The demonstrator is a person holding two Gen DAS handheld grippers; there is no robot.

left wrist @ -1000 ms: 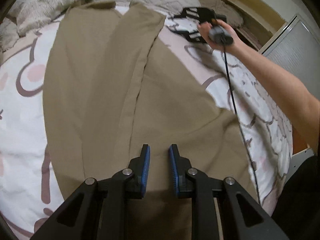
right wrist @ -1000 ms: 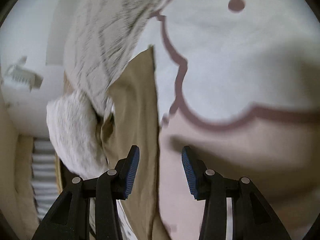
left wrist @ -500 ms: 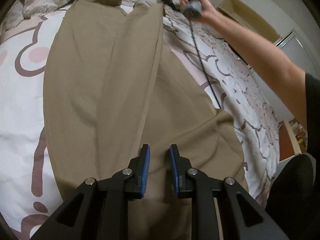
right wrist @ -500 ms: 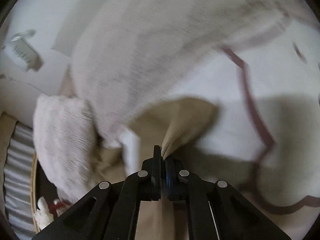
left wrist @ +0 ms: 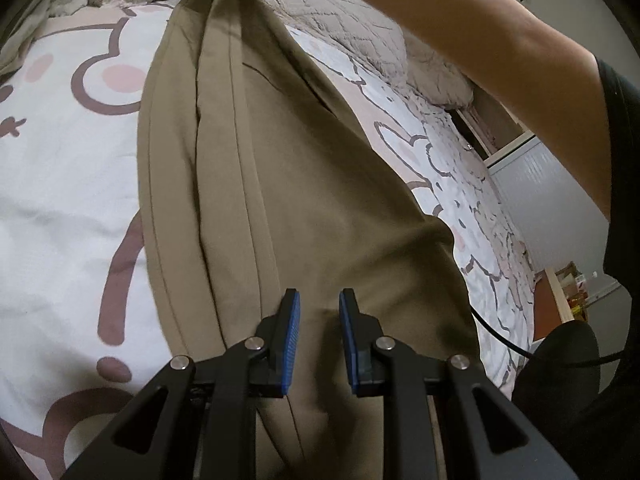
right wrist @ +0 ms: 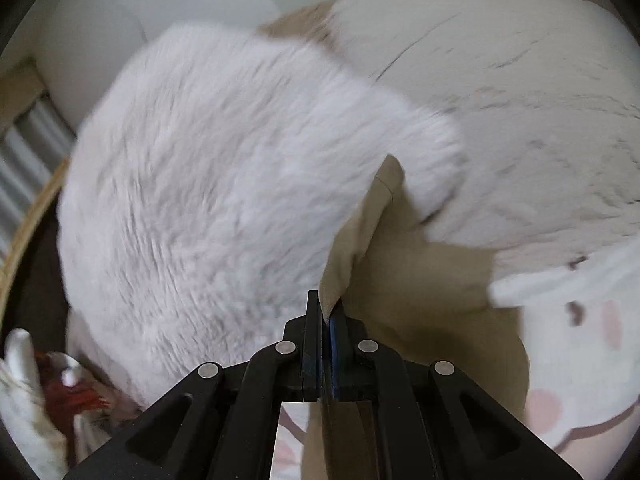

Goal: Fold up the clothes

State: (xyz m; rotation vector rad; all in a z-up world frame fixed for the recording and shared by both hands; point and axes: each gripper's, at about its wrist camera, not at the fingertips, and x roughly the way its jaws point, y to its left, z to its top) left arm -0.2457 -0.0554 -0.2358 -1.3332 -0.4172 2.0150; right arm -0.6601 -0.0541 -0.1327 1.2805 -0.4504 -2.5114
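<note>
The khaki trousers [left wrist: 304, 184] lie lengthwise on the bed, on a white bedsheet [left wrist: 60, 184] printed with pink and brown cartoon outlines. The two legs run away from the left camera, with long folds between them, and their far ends rise toward the top of the picture. In the right wrist view the hem of the trousers [right wrist: 360, 240] stands up as a narrow fold straight out of the right hand-held gripper [right wrist: 325, 314], whose fingers are clenched on this cloth. The left hand-held gripper [left wrist: 319, 320] hovers just above the wide part of the trousers with a gap between its blue pads [left wrist: 291, 340]; it is released and grasps nothing. The person's bare right arm [left wrist: 500, 48] reaches across the top of the left view. A white fluffy blanket [right wrist: 208, 184] lies just beside the held hem, and a quilted grey cover [left wrist: 352, 28] lies near the far end of the bed.
</note>
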